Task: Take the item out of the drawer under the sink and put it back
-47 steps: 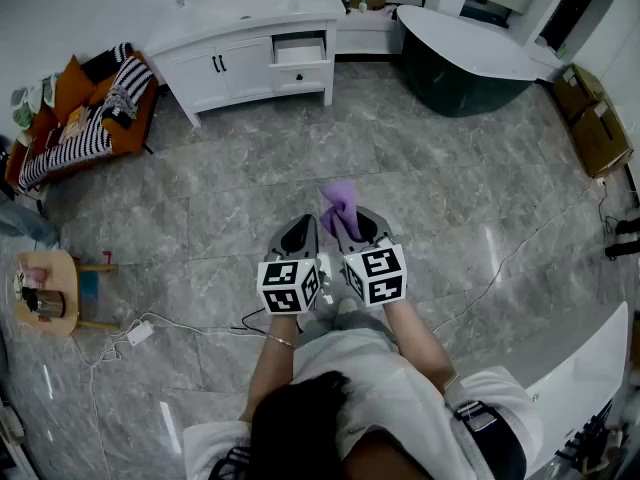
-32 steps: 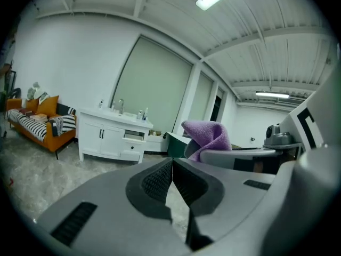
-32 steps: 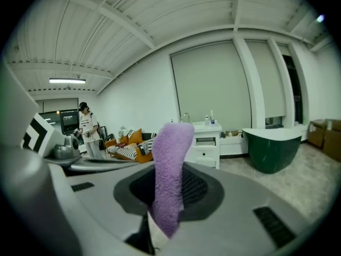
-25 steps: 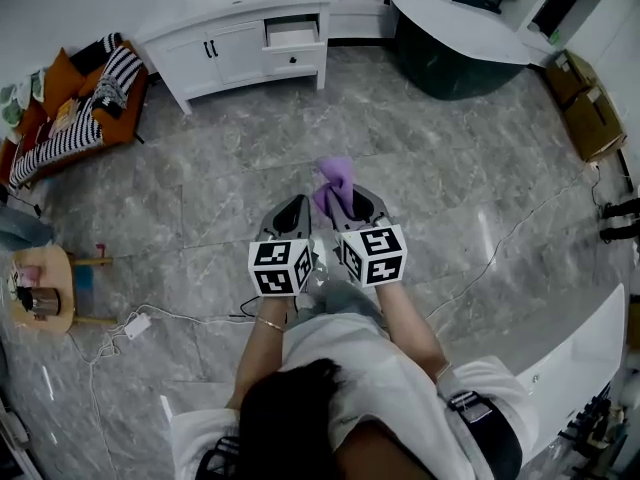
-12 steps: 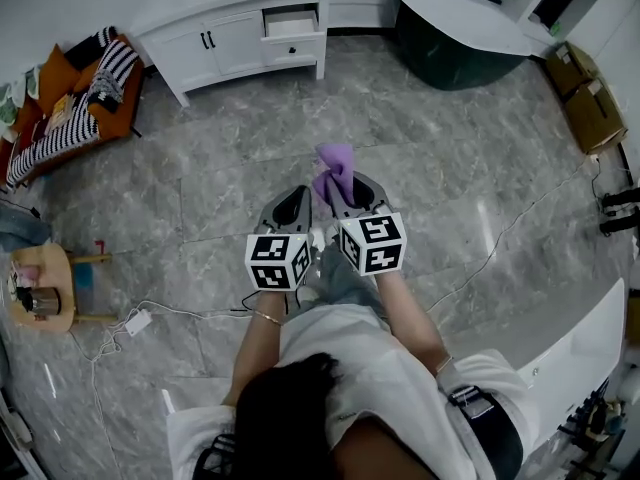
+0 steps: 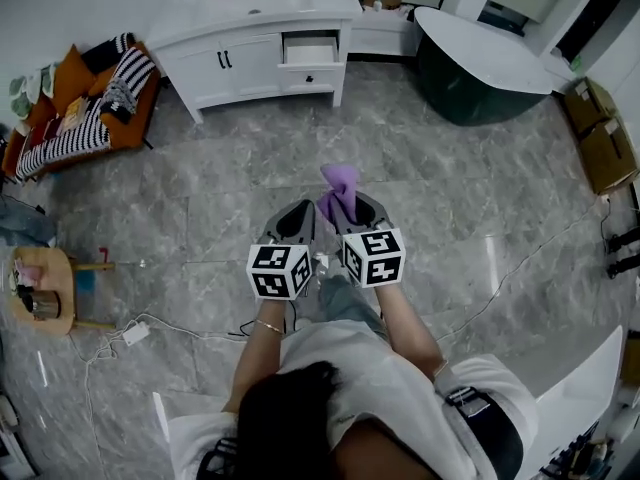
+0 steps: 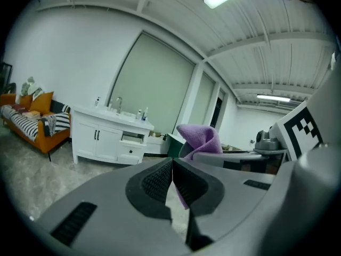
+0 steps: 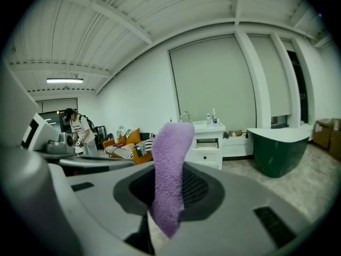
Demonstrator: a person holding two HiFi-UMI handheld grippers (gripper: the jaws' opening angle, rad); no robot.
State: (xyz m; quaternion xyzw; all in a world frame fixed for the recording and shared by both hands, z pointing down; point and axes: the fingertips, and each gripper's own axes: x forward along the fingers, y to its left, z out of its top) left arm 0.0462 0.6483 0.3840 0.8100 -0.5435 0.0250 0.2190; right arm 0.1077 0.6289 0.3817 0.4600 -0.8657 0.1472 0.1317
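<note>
Both grippers are held out in front of me at mid-frame in the head view, side by side over the grey marble floor (image 6: 200, 188).

Right gripper (image 6: 350, 206): jaws drawn narrow and pinched on the purple cloth (image 6: 340, 184). In the right gripper view the cloth (image 8: 171, 169) stands up between the ribbed pads (image 8: 198, 190), its top end flopping above the jaws and a short tail hanging below them. The grip looks firm on the right gripper (image 8: 169, 199).

Left gripper (image 6: 297, 214): jaws brought together. The left gripper view shows the left gripper (image 7: 172, 170) with its pads meeting edge to edge and nothing between them. The cloth (image 7: 200, 136) appears just behind, to the right, apart from these jaws.

The task's thing is out of the drawer and in the air, well apart from the vanity.

White vanity (image 6: 240, 43) sits at upper centre of the head view against the wall. Its drawer (image 6: 312, 50), on the right side under the sink, is pulled open. It is also seen open in the right gripper view (image 8: 208, 143).

The dark green tub (image 6: 480, 63) is at upper right. The orange sofa (image 6: 70, 118) with striped cushions is at upper left. A small round table (image 6: 40, 288) sits at the left edge.

A person (image 8: 80, 129) stands far back at the left of the right gripper view.
</note>
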